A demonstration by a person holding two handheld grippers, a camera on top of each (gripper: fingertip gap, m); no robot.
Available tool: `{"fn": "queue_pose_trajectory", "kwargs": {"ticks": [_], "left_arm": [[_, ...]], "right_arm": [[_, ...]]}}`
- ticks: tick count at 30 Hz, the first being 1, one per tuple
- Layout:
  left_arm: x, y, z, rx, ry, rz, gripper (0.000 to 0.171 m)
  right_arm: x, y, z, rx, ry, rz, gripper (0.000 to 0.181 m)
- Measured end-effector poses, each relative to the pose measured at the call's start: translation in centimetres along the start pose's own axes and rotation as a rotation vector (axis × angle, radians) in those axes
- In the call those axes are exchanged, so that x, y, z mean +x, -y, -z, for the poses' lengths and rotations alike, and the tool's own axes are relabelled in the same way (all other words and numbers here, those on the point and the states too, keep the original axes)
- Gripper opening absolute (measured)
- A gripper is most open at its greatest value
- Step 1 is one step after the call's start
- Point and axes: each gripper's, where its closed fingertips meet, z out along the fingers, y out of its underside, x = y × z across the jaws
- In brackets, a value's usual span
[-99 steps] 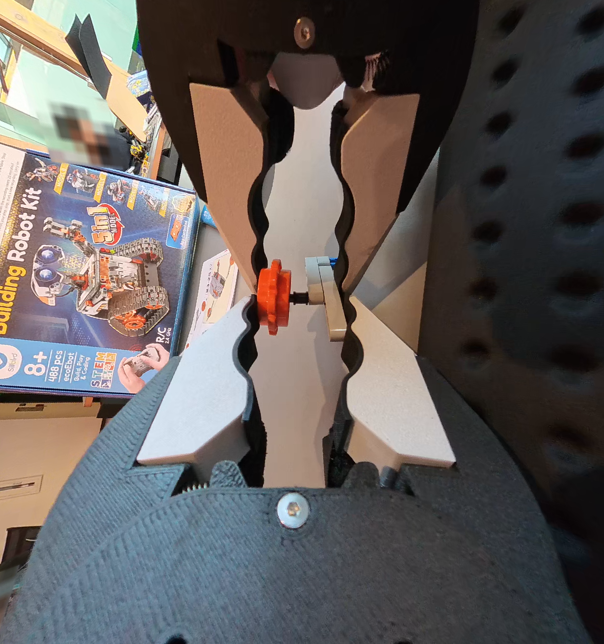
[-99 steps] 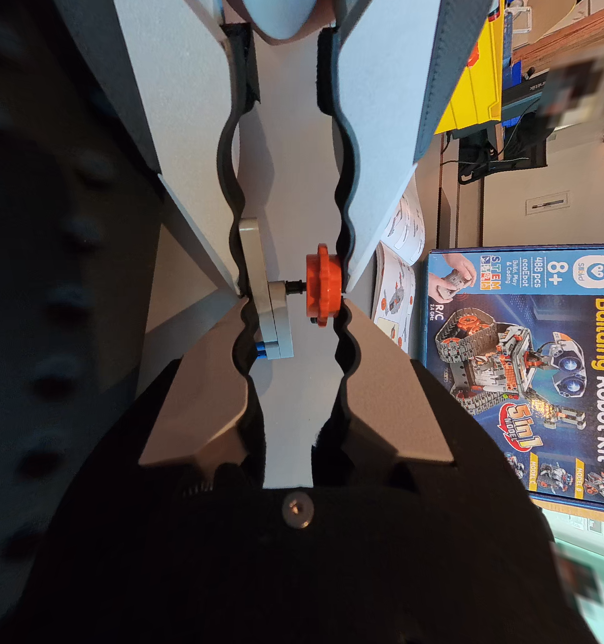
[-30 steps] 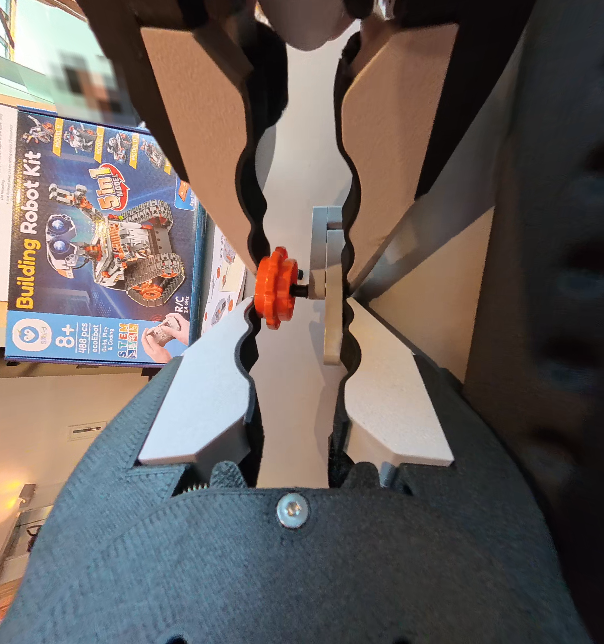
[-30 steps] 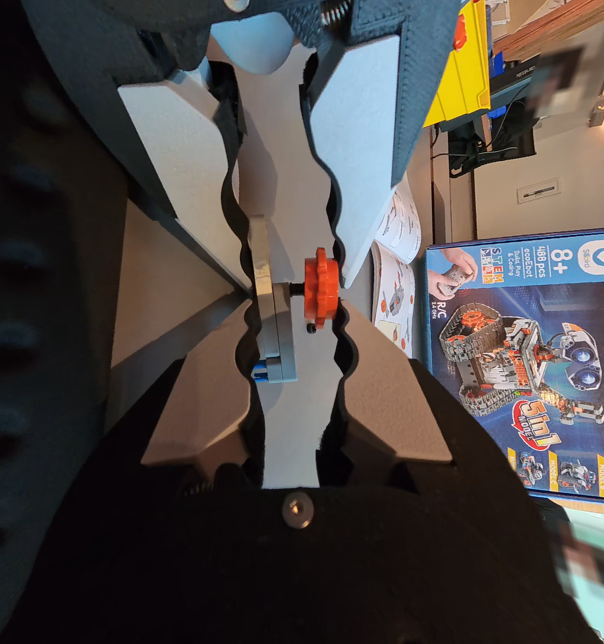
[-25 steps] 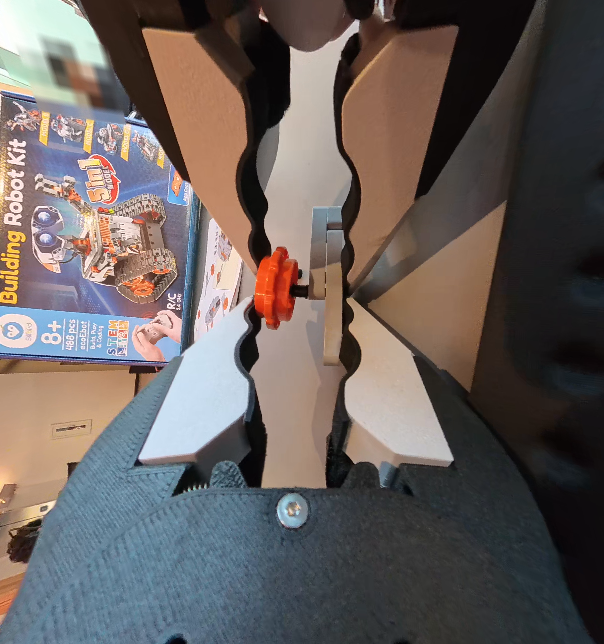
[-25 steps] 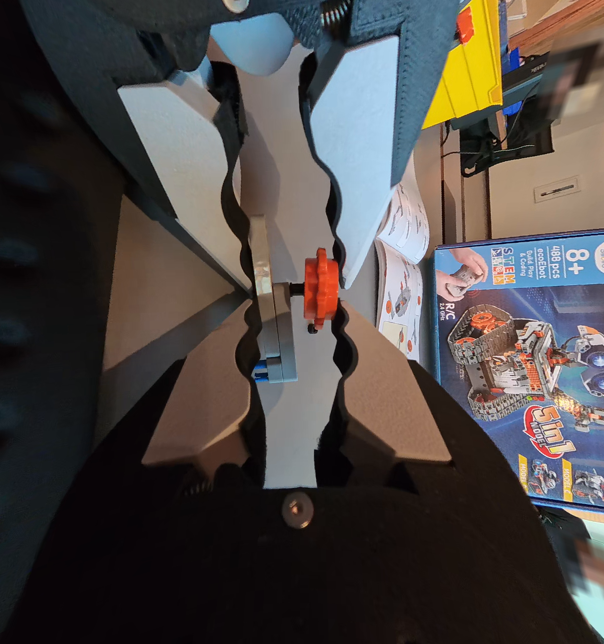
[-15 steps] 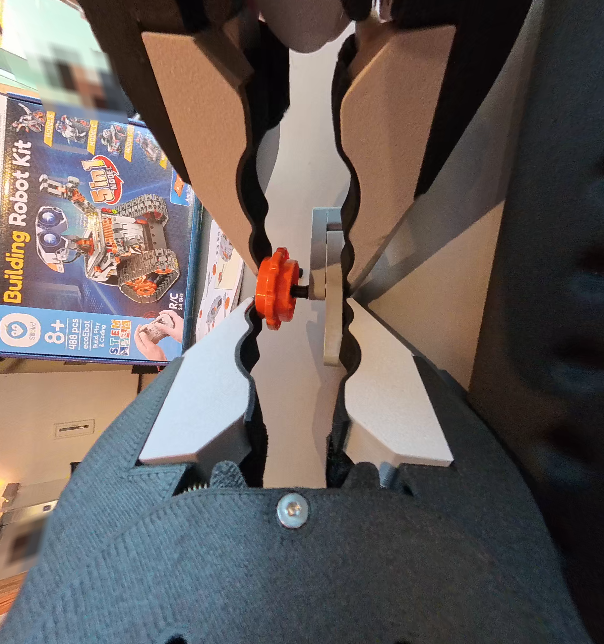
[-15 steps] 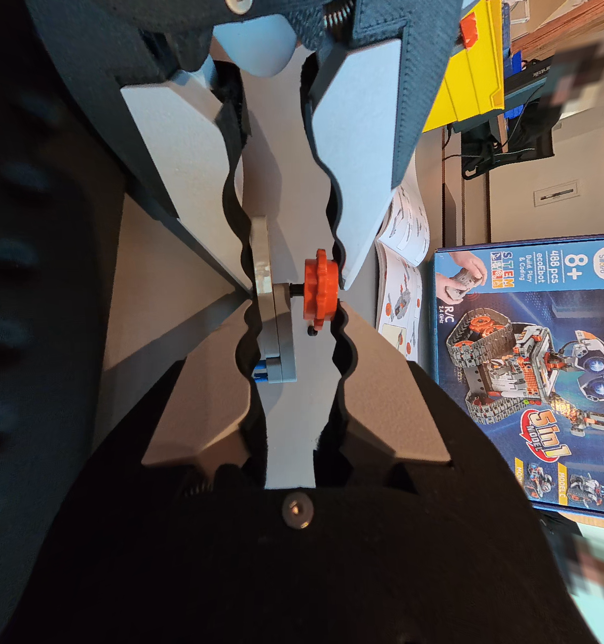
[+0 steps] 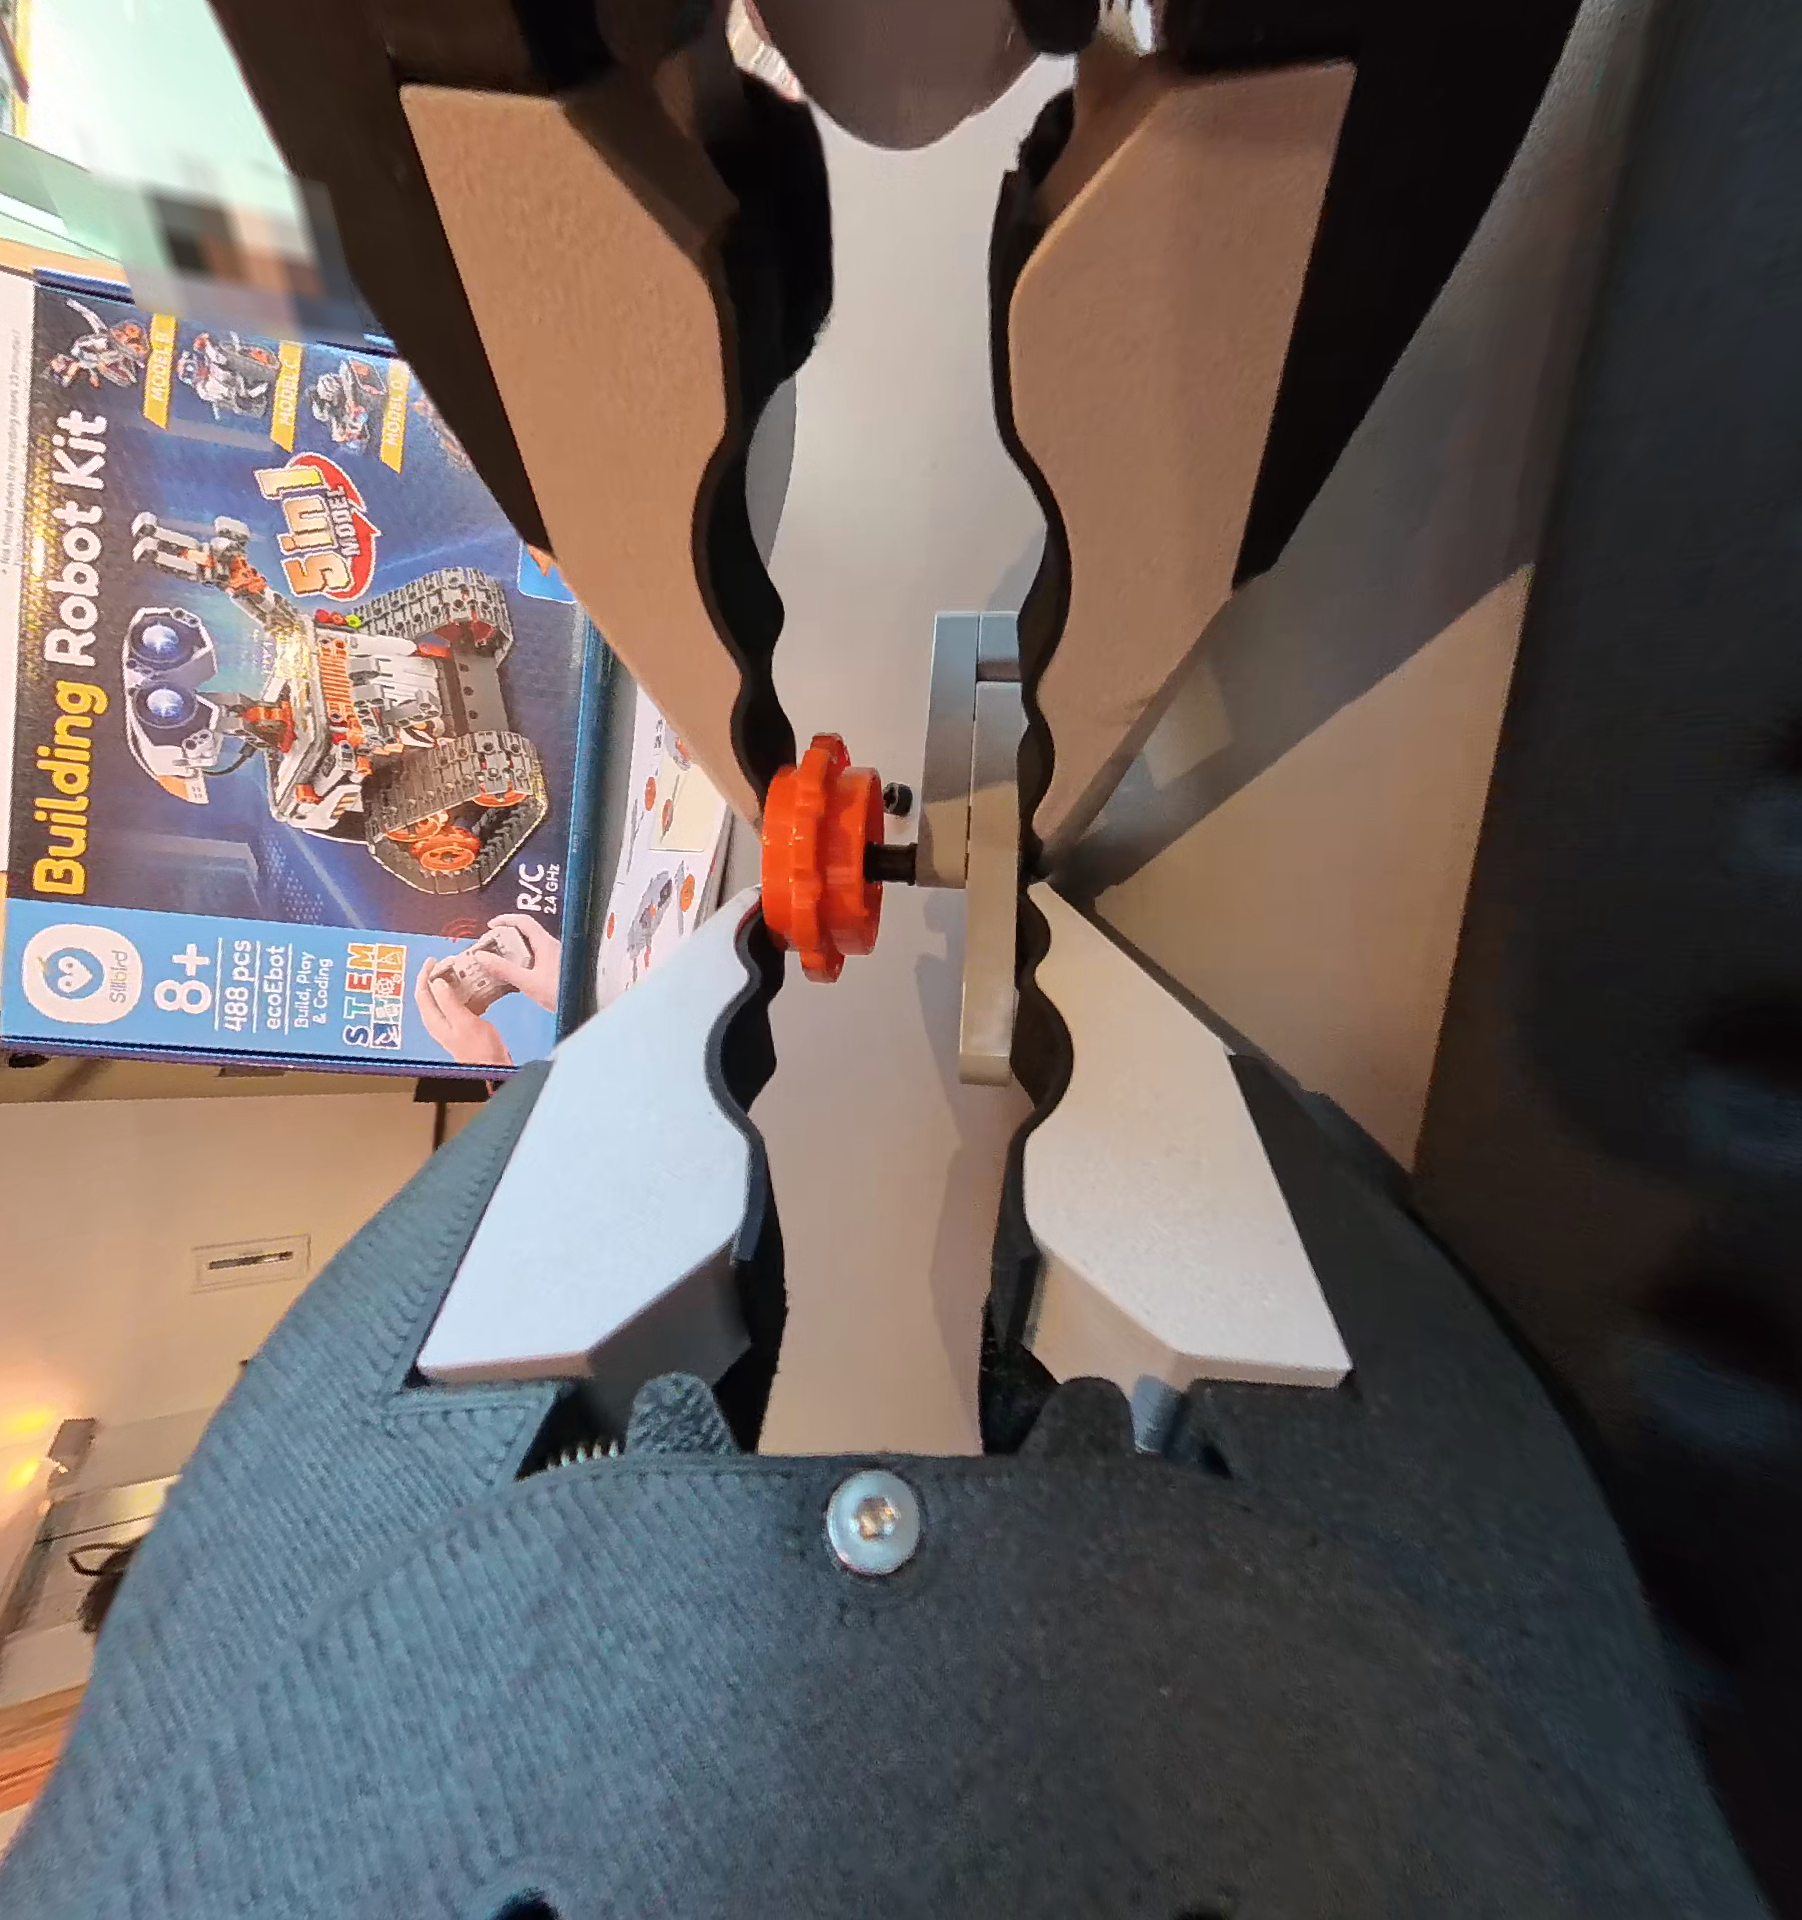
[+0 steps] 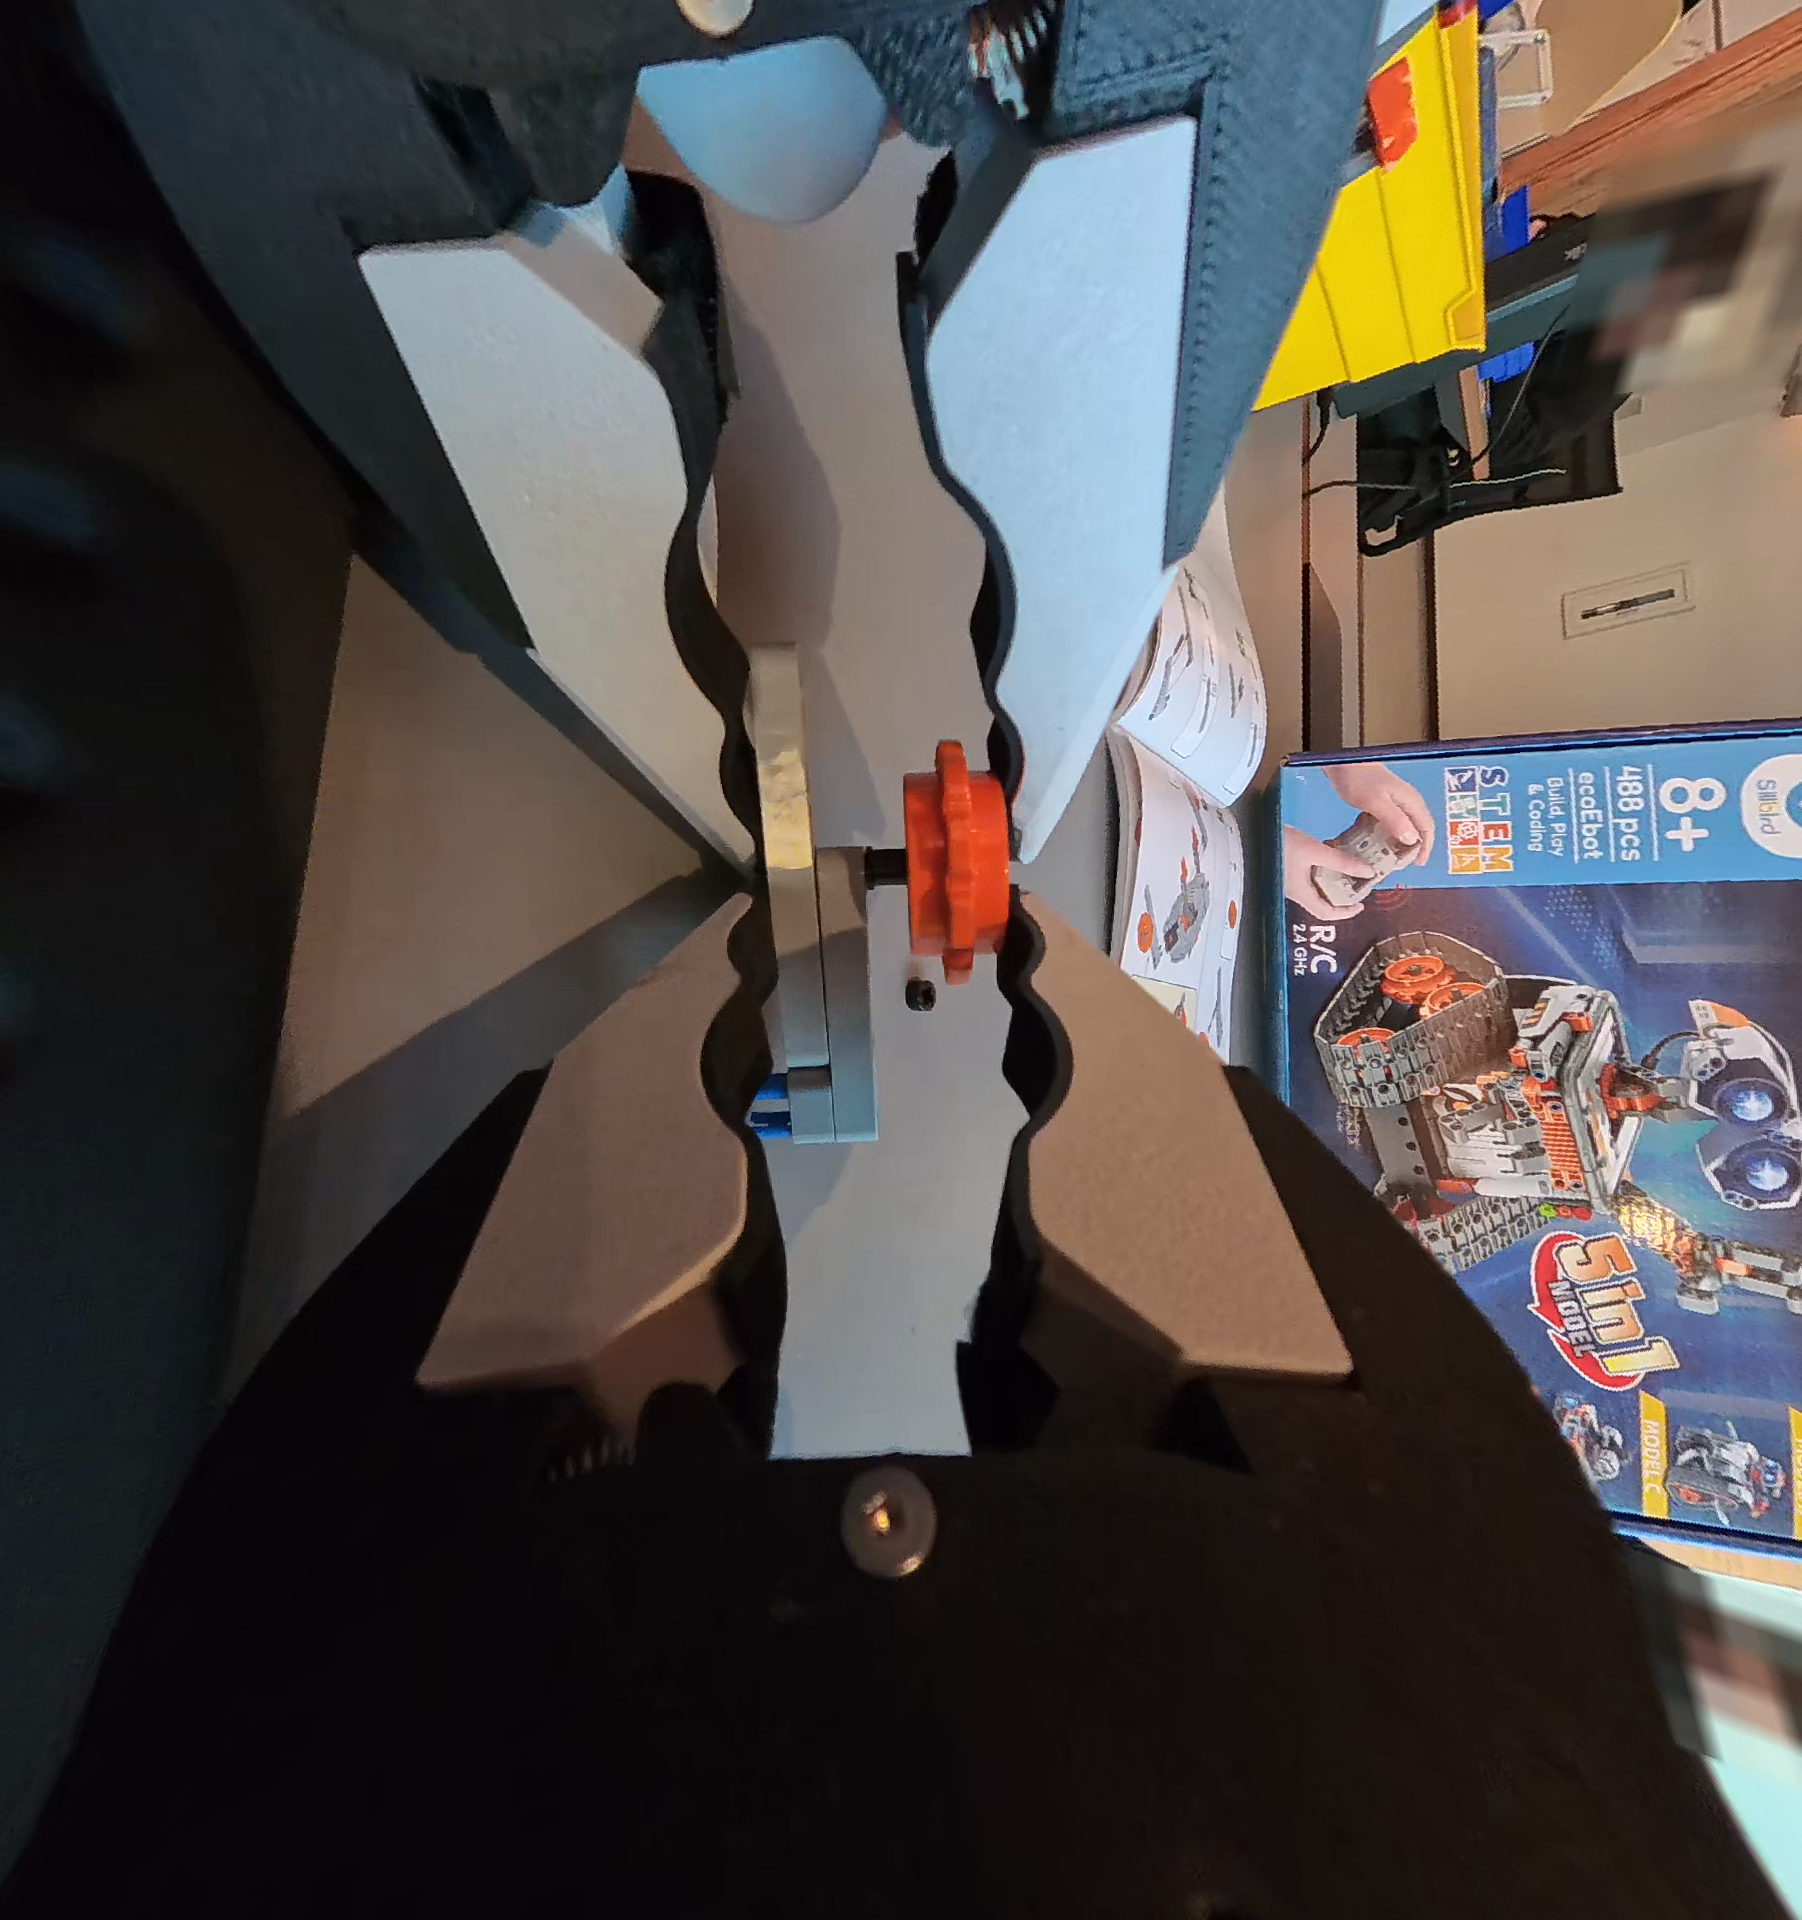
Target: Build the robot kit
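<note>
A small toy assembly hangs between two grippers that meet tip to tip. It is an orange toothed wheel [image 9: 824,857] [image 10: 954,857] on a black axle, joined to grey beams [image 9: 980,831] [image 10: 814,935] with a blue pin [image 10: 767,1117] at one end. A small black pin [image 10: 918,994] sticks out beside the wheel. My left gripper [image 9: 892,899] is shut on it, one fingertip on the wheel and the other on the beams. My right gripper [image 10: 881,904] is shut on it the same way from the opposite side.
A blue toy kit box [image 9: 253,727] [image 10: 1603,1039] and an open instruction booklet [image 9: 668,831] [image 10: 1188,779] lie on the white table [image 9: 897,416]. A yellow bin [image 10: 1396,208] stands farther off. A dark perforated panel [image 9: 1707,935] fills one side. Less than 4 cm separates the two grippers' tips. The small black pin [image 10: 918,994] lies around 4 cm away from my left fingertips.
Since 3.3 s ago the grey beams have turned and show longer, and both grippers sit closer together. In the last second only the background shifted slightly.
</note>
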Motion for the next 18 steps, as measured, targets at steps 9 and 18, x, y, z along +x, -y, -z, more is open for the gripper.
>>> {"fn": "queue_pose_trajectory", "kwargs": {"ticks": [9,18], "left_arm": [[-0.05,-0.03,0.04,-0.001,0.019,-0.04,0.041],[-0.05,-0.09,-0.07,0.015,-0.017,-0.012,0.041]], "right_arm": [[0.04,0.16,-0.09,0.01,-0.018,0.038,0.041],[0.07,0.06,-0.22,-0.01,0.024,0.022,0.039]]}}
